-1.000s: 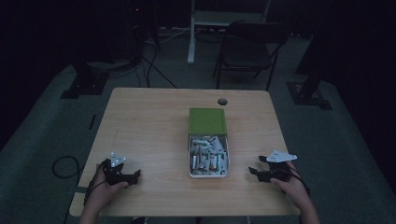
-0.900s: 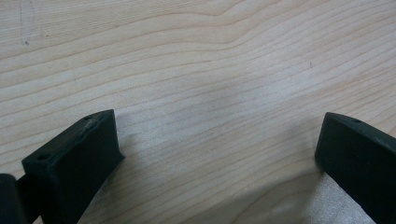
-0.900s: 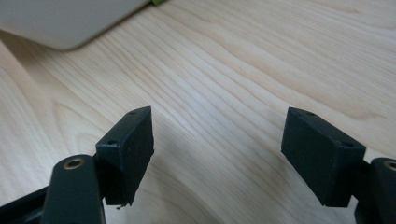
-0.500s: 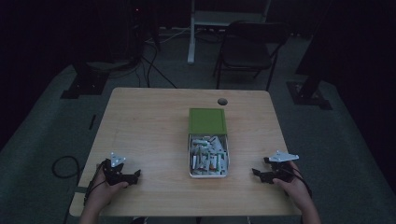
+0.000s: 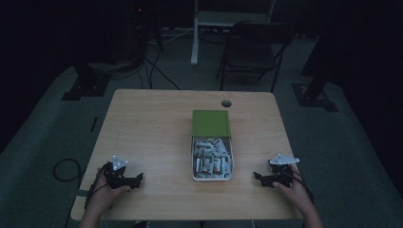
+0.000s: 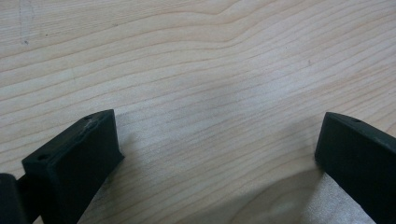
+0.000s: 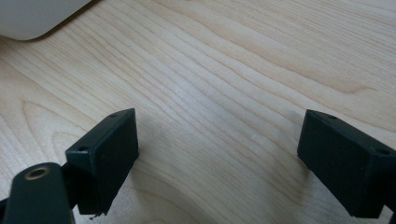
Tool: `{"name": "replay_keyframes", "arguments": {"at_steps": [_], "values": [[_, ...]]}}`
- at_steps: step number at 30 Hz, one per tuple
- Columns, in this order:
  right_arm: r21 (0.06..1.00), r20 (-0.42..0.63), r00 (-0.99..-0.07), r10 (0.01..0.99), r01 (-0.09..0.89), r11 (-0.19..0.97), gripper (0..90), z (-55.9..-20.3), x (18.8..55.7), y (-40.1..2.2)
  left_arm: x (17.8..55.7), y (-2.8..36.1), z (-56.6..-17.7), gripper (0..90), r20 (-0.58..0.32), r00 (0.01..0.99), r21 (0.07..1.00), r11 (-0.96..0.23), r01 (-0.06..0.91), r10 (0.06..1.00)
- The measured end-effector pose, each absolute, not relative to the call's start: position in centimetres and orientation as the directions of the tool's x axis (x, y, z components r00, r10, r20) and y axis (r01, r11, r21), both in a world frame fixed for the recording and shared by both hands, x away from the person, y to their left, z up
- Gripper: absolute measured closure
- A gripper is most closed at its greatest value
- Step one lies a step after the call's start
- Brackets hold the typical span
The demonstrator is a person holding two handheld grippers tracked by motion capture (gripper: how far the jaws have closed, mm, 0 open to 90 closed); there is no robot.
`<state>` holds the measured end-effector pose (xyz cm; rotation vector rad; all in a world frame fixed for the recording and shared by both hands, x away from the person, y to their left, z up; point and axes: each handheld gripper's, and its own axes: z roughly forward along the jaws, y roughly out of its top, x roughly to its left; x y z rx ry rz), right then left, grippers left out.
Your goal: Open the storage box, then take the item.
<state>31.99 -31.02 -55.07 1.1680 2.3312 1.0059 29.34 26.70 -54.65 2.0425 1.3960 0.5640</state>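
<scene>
An open white box (image 5: 194, 156) holding several batteries sits at the middle of the wooden table (image 5: 152, 128). Its green lid (image 5: 211, 123) lies just behind it. My left gripper (image 5: 137, 179) rests near the front left edge, its jaws wide open over bare wood (image 6: 217, 154). My right gripper (image 5: 259, 176) rests near the front right edge, right of the box. Its jaws have just been opening and stand open, with only wood between them (image 7: 219, 149). A rounded corner of the white box (image 7: 32, 18) shows at the top left of the right gripper view.
A round cable hole (image 5: 226, 103) sits near the table's far edge. A dark folding chair (image 5: 252, 47) and stand legs lie beyond the table. A cable (image 5: 62, 166) loops on the floor at the left.
The right gripper's jaws look slightly wider apart. Both hands, the box and the lid stay where they were.
</scene>
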Motion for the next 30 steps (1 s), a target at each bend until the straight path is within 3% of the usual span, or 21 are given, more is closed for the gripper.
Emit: {"name": "replay_keyframes", "arguments": {"at_steps": [30], "values": [[0.725, 0.009, -0.601, 0.799, 0.554, 0.409, 11.8, -55.1, 32.0, -31.0, 28.7, 25.2, -53.9, 0.2, 0.035, 0.420, 0.665, -0.335, 0.668, 0.907]]}}
